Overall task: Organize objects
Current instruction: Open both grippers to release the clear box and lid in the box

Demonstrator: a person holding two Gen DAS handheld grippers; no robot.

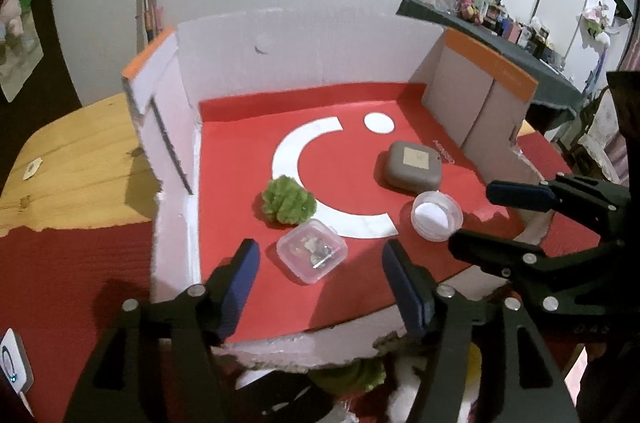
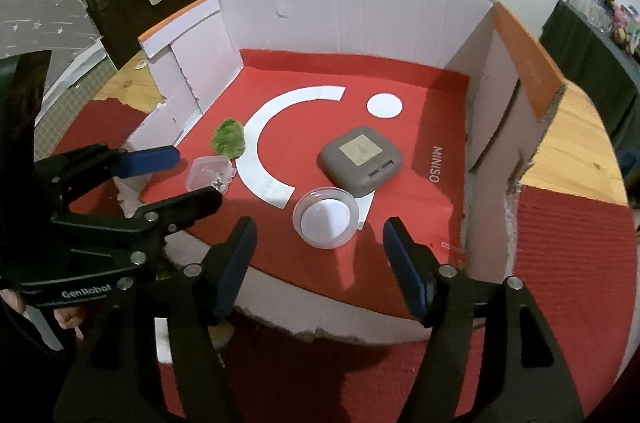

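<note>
An open cardboard box with a red floor holds a green fuzzy object, a grey-brown square case, a round clear tub and a small clear square box of tiny parts. My left gripper hovers open over the box's near left, its pads apart from the small clear box lying between them. My right gripper stands open around the round tub without touching it.
The box sits on a red mat over a wooden table. Its near wall is torn low; the side walls are tall with orange rims. A cluttered shelf stands at the far right. A hand holds the left tool.
</note>
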